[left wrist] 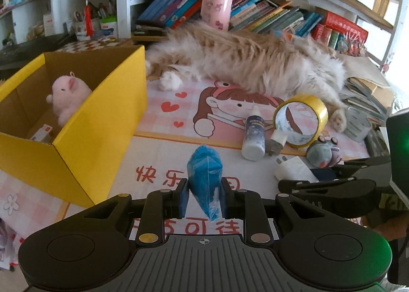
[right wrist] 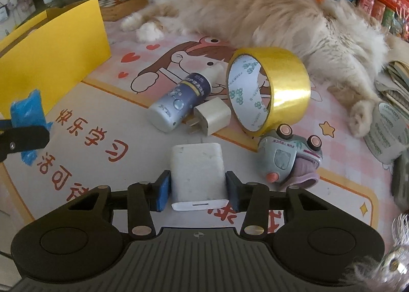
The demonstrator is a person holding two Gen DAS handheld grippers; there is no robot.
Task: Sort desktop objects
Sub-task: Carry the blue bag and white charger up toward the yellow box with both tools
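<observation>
- Left gripper [left wrist: 203, 198]: black jaws w/ blue pads, closed on a small clear plastic bag of blue granules [left wrist: 204, 177]; bag is teardrop-shaped, bulging at top, tapering to a point below the pads, held above the desk mat [left wrist: 158, 154].
- Right gripper [right wrist: 198, 187]: jaws clamped on both sides of a white charger block [right wrist: 196, 166]; block is rectangular w/ rounded corners, matte, scuffed, slot port on its near face; whether it is lifted off the mat cannot be told.
- Yellow cardboard box [left wrist: 97, 123]: far left, open top, plain brown inside; holds a fluffy pink plush pig [left wrist: 67, 95] and a small white carton [left wrist: 42, 133].
- Tape roll [right wrist: 271, 87]: glossy gold, wide, standing on edge at centre-right, white printed core.
- Bottle [right wrist: 179, 102]: cylindrical, silver-blue label, lying on its side just left of the tape; small white plug adapter [right wrist: 212, 115] touching it, prongs to the left.
- Toy car [right wrist: 288, 154]: grey-green plastic, pink wheels, tipped over, near-right of the tape.
- Cat [right wrist: 268, 15]: long cream-orange fur, lying stretched along the far edge of the mat.
- Books [left wrist: 255, 13]: slanted row on shelf behind the cat.
</observation>
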